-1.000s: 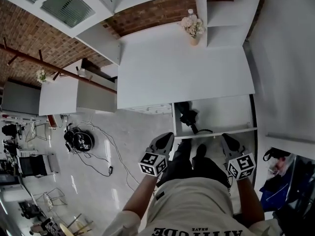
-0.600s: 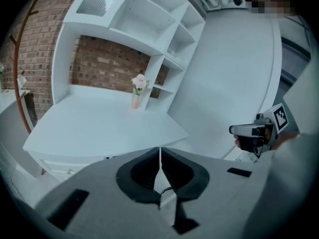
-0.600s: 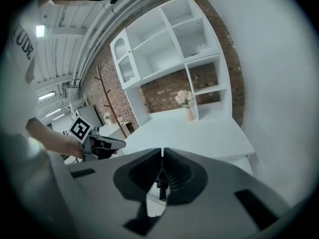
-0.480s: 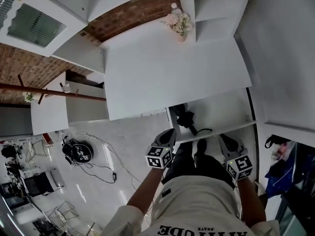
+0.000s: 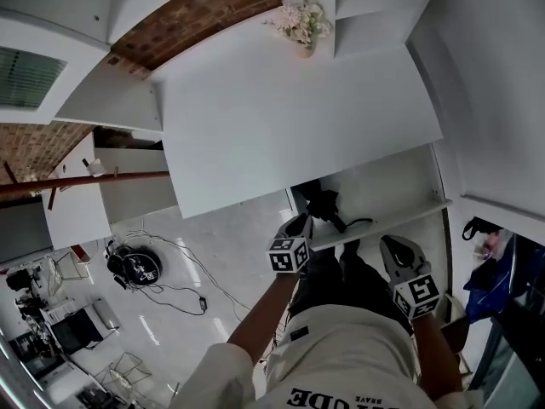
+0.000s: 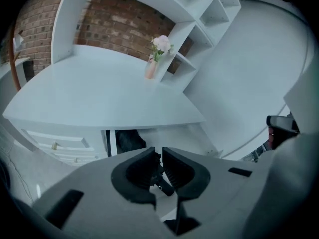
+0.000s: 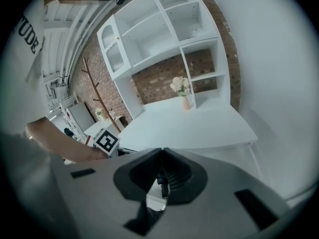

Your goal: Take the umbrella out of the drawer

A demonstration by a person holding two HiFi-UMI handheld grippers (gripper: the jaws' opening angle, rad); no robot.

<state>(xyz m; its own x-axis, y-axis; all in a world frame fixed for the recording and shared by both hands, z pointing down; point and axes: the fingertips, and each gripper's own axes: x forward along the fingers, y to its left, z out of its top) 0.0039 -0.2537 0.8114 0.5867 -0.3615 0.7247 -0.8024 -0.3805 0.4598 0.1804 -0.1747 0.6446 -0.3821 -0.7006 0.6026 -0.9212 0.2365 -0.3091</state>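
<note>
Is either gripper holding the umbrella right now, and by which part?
Nothing is held. The left gripper and the right gripper are both shut and empty; the umbrella lies untouched in the open drawer.

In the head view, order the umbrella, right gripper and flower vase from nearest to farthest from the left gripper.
1. umbrella, in the drawer just ahead.
2. right gripper, off to the right.
3. flower vase, at the desk's back.

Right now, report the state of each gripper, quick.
Left gripper: closed, holding nothing.
Right gripper: closed, holding nothing.
</note>
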